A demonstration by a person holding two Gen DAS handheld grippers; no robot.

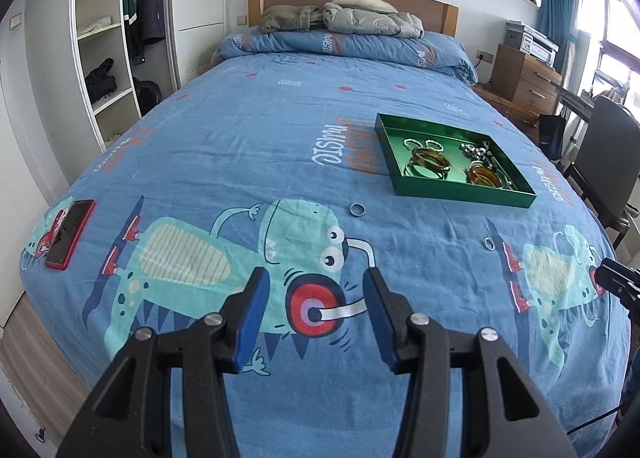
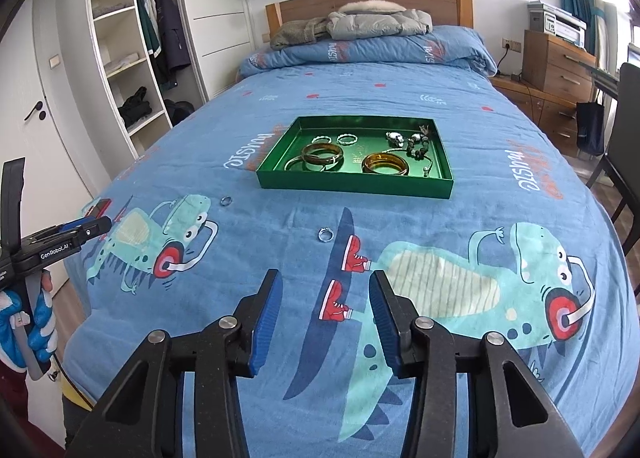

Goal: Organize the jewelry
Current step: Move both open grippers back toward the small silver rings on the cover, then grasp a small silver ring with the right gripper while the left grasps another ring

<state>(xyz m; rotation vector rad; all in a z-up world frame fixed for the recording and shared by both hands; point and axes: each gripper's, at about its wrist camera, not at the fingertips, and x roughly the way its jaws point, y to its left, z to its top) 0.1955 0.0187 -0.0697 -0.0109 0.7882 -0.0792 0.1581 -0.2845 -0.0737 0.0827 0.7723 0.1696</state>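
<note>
A green tray (image 1: 460, 194) (image 2: 352, 186) lies on the blue bedspread and holds amber bangles (image 2: 322, 154), small rings and a beaded chain (image 2: 418, 146). Two loose silver rings lie on the bedspread in front of it: one (image 1: 357, 209) (image 2: 226, 201) toward the left, one (image 1: 489, 243) (image 2: 325, 234) nearer the middle. My left gripper (image 1: 316, 282) is open and empty above the bedspread, short of the left ring. My right gripper (image 2: 324, 286) is open and empty, just short of the second ring. The left gripper also shows at the left edge of the right wrist view (image 2: 86, 232).
A red phone (image 1: 70, 233) lies near the bed's left edge. Folded jackets (image 1: 340, 18) sit at the headboard. Open wardrobe shelves (image 1: 108, 58) stand left of the bed; a wooden drawer unit (image 1: 524, 78) and a dark chair (image 1: 604, 162) stand right.
</note>
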